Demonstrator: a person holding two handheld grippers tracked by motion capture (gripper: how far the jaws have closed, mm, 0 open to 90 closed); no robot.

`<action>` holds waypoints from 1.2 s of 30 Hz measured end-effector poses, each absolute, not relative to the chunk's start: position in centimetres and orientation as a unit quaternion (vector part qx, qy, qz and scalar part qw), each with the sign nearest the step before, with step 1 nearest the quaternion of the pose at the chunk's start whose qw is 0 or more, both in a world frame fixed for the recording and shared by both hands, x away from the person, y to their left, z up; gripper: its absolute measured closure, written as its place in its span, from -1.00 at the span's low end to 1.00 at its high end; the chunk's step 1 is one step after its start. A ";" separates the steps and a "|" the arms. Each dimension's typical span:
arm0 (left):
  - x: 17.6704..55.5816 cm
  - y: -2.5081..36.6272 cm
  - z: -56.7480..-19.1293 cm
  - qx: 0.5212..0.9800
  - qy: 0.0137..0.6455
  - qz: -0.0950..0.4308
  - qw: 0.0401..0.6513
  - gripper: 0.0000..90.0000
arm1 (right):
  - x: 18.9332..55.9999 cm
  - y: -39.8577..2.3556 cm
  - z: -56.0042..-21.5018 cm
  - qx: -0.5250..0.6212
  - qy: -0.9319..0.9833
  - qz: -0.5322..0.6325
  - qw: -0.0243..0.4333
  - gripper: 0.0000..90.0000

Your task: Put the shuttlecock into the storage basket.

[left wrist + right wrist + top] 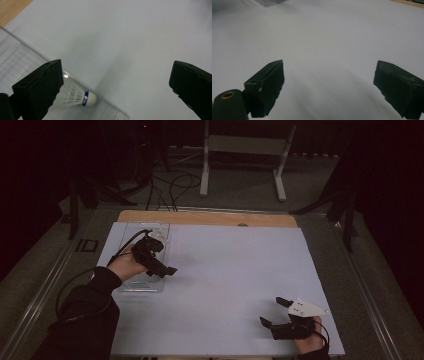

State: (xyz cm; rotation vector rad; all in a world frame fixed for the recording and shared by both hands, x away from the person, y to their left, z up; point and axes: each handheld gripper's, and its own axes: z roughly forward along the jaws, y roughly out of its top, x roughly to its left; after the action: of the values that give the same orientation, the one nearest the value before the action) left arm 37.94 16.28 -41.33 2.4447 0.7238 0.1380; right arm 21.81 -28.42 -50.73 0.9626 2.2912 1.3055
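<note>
Now the left claw is wide open and holds nothing. It hangs over the near end of a clear tray at the left of the tabletop. Just past one jaw, a white birdie lies on its side in the tray, cork tip pointing at the tray's rim. The right claw is wide open and empty too, well apart at the near right corner. I think the birdie is put away, or not picked up yet; I cannot tell which.
</note>
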 end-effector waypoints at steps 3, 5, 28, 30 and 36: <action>37.9 15.7 -41.5 0.916 0.270 0.045 0.294 -1.00 | 21.8 -28.4 -50.8 0.339 0.804 0.460 0.165 -0.79; 37.9 15.2 -41.7 0.915 0.271 0.039 0.298 -1.00 | 21.8 -28.5 -50.8 0.339 0.803 0.461 0.164 -0.79; 36.9 9.9 -40.8 0.906 0.259 0.052 0.330 -1.00 | 21.8 -28.9 -50.7 0.342 0.803 0.459 0.168 -0.79; 36.8 9.6 -40.8 0.907 0.261 0.057 0.325 -1.00 | 21.8 -28.8 -50.7 0.341 0.804 0.458 0.168 -0.78; 36.4 9.4 -40.7 0.904 0.260 0.060 0.334 -1.00 | 21.8 -28.8 -50.8 0.342 0.804 0.457 0.167 -0.79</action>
State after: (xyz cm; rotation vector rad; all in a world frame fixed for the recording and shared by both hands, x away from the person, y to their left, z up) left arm 36.44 9.35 -40.72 2.3609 0.6783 0.1558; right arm 21.80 -28.84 -50.79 0.9739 2.2883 1.3006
